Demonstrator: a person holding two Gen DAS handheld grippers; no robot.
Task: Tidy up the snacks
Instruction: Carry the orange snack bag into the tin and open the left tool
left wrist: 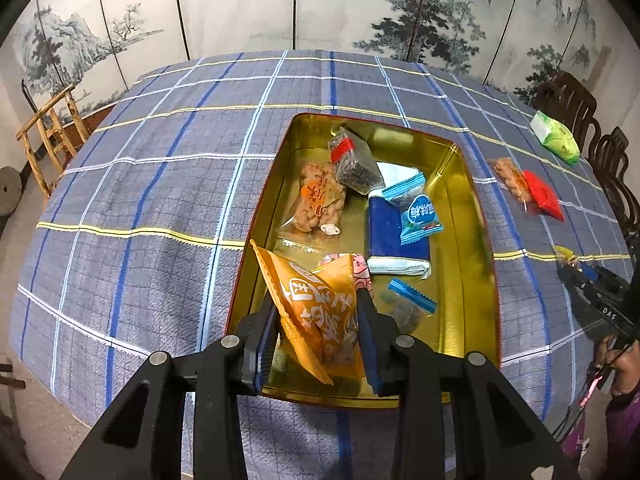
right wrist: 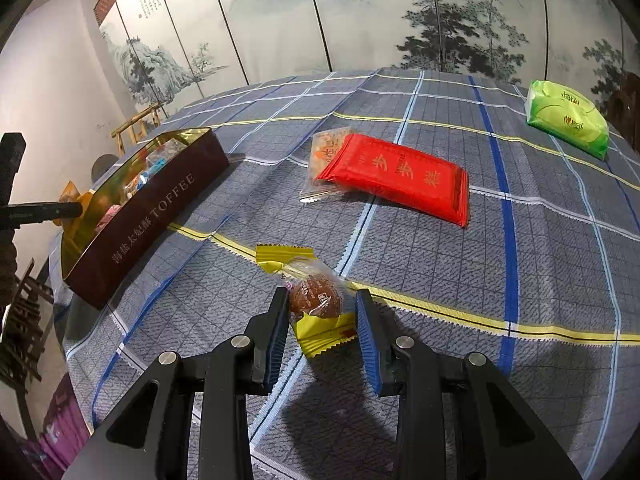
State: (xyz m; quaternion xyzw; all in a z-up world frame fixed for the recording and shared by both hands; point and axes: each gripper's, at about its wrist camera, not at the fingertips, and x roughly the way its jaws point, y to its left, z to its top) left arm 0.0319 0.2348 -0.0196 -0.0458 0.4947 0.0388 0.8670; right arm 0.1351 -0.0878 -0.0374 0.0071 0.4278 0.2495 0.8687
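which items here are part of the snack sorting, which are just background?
In play:
- tin, several snacks already inside
- orange packet, clamped in left gripper over the tin
- yellow-wrapped snack, right gripper shut on it, on the cloth
- red packet, clear packet partly under it

Maybe: green pack, far edge, contents unclear

Background:
- painted screen
- wooden chair

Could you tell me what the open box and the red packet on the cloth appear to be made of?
The box looks like tin: its gold inside is glossy and mirrors the snacks, and its outside is painted maroon. The red packet looks like shiny plastic film, judging by its sheen and crimped end seals.
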